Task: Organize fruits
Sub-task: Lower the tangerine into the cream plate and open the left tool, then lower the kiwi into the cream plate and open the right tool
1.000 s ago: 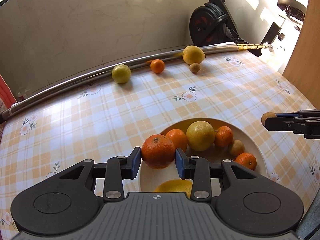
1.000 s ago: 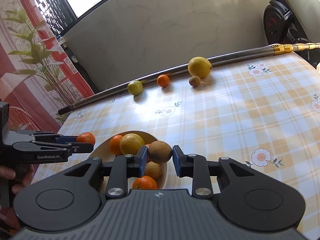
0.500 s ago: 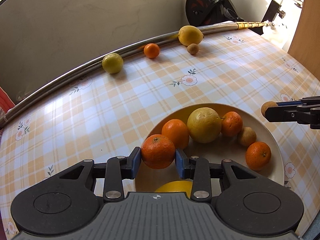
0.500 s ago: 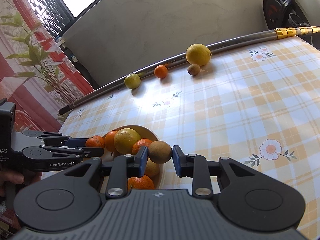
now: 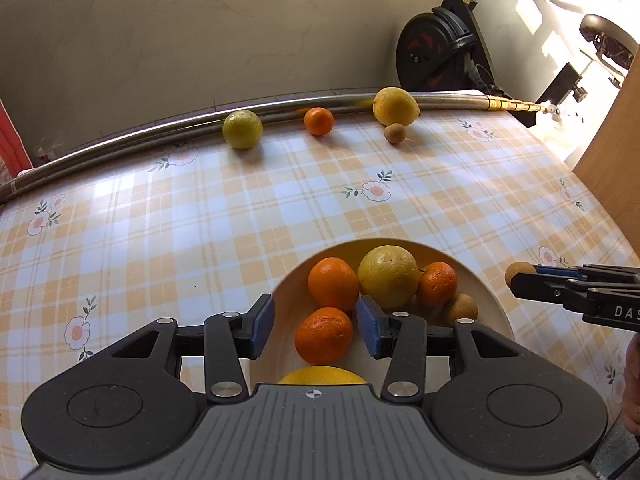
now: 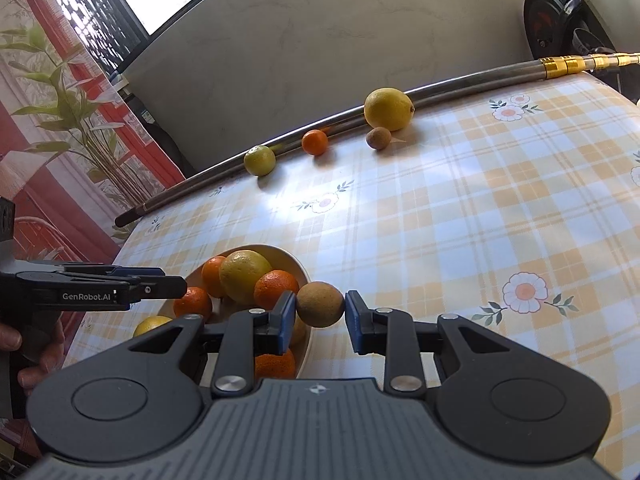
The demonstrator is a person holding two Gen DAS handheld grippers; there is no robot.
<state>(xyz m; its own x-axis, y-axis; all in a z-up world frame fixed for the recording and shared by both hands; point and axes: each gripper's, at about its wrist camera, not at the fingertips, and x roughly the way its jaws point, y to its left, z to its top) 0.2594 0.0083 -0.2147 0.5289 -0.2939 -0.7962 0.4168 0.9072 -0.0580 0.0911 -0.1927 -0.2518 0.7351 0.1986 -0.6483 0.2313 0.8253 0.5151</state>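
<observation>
A cream bowl (image 5: 288, 284) on the checked tablecloth holds several oranges, a big yellow-green citrus (image 5: 387, 276) and a small brown fruit. My left gripper (image 5: 316, 326) hangs over the bowl's near side and its jaws are opening. An orange (image 5: 324, 336) lies in the bowl between the blue pads, with a gap on each side. My right gripper (image 6: 320, 314) is shut on a round brown fruit (image 6: 320, 305) just right of the bowl's rim (image 6: 280, 249). In the left wrist view that fruit (image 5: 519, 274) shows at the right gripper's tip.
Along the far table edge lie a metal pole (image 5: 120, 142), a green-yellow citrus (image 5: 242, 129), a small orange (image 5: 318, 121), a lemon (image 5: 395, 106) and a small brown fruit (image 5: 395, 133). An exercise bike (image 5: 436, 52) stands behind. A wooden panel (image 5: 616, 140) rises at right.
The left jaws have parted and the orange they gripped has sunk into the bowl. The right gripper still holds the brown fruit in about the same place.
</observation>
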